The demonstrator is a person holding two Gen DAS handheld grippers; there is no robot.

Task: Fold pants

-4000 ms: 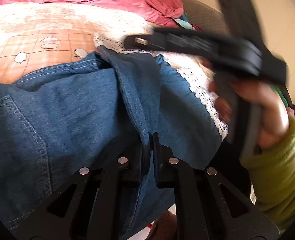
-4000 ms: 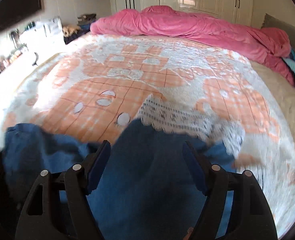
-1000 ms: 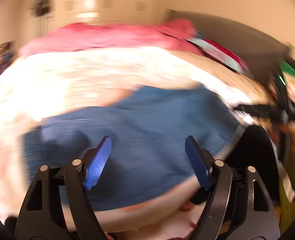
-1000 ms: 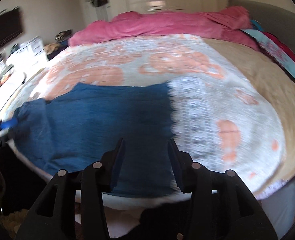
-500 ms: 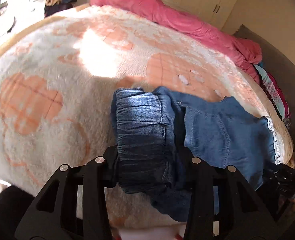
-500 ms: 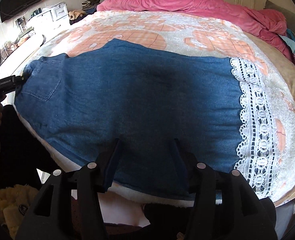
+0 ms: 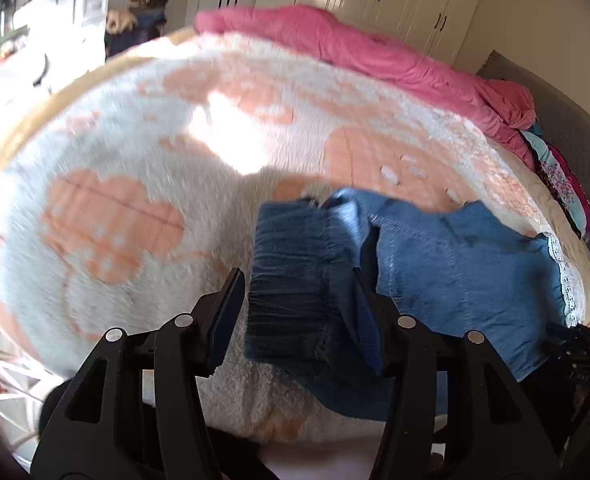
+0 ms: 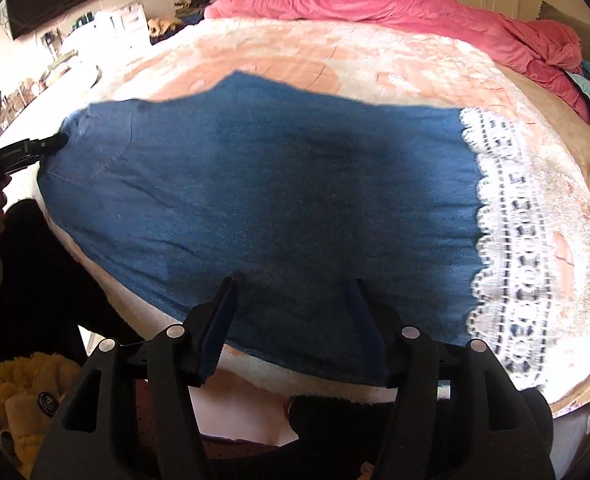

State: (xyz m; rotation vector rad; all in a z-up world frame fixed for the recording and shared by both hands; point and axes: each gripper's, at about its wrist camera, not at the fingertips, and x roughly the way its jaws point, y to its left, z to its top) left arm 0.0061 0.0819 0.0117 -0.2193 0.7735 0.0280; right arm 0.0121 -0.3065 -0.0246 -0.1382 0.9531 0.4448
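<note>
Left wrist view is blurred; left gripper gapes wide around the denim pants' elastic waistband, gripping nothing. Right gripper likewise spread over denim.

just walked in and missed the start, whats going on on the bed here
A person with a handheld gripper in each hand is folding denim pants spread on a bed blanket. The left gripper is open, its fingers on either side of the elastic waistband. The right gripper is open too, over the pants' near edge toward the lace hem. The pants lie mostly flat, with no fold visible yet, so this looks like lining up a grasp.
</note>
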